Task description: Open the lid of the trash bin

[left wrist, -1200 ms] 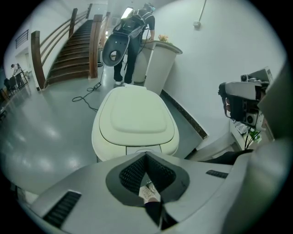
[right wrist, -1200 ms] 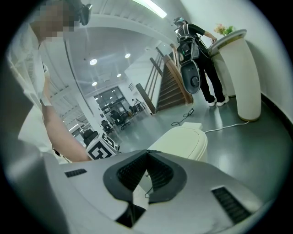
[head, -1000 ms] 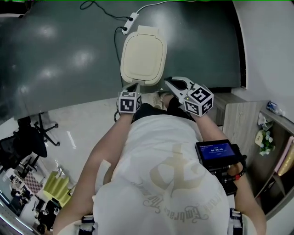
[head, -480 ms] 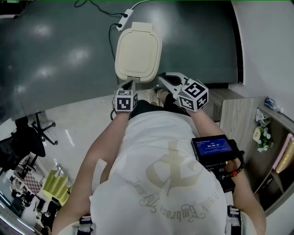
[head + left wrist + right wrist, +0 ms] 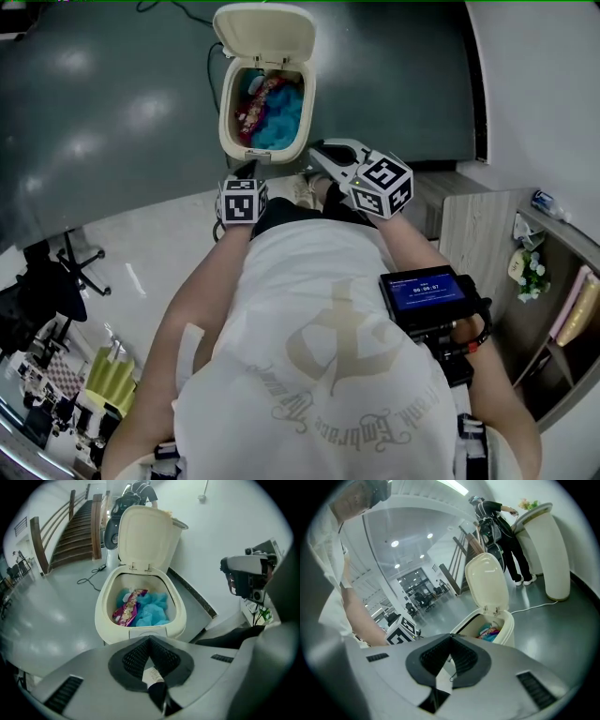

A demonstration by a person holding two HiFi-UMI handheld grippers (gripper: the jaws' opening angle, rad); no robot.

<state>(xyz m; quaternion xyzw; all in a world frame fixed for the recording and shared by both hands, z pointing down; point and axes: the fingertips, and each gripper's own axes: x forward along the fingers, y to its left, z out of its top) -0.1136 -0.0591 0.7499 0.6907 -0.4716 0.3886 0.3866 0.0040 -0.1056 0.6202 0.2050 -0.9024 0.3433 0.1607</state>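
Note:
The cream trash bin [image 5: 228, 141] stands on the dark floor ahead of me with its lid [image 5: 265, 33] swung up and back. Inside lie blue trash [image 5: 281, 117] and a pink wrapper [image 5: 255, 103]. My left gripper [image 5: 246, 173] is shut and hovers just short of the bin's near rim. My right gripper [image 5: 317, 150] is shut too, beside the bin's near right corner. In the left gripper view the open bin [image 5: 101, 620], upright lid [image 5: 145, 536] and wrapper [image 5: 126, 612] lie beyond my left gripper [image 5: 150, 638]. In the right gripper view my right gripper [image 5: 450, 636] points past the bin [image 5: 507, 626].
A cable [image 5: 89, 576] lies on the floor behind the bin, near a staircase [image 5: 75, 531]. A wooden shelf unit [image 5: 478, 234] stands at my right. A device with a blue screen [image 5: 427, 289] hangs at my waist. A tall white container [image 5: 546, 550] and a standing person [image 5: 501, 531] are farther off.
The bin's lid was flat down one second ago and now stands open, showing the trash inside. Both grippers stay near the bin's front edge, and the head view has shifted.

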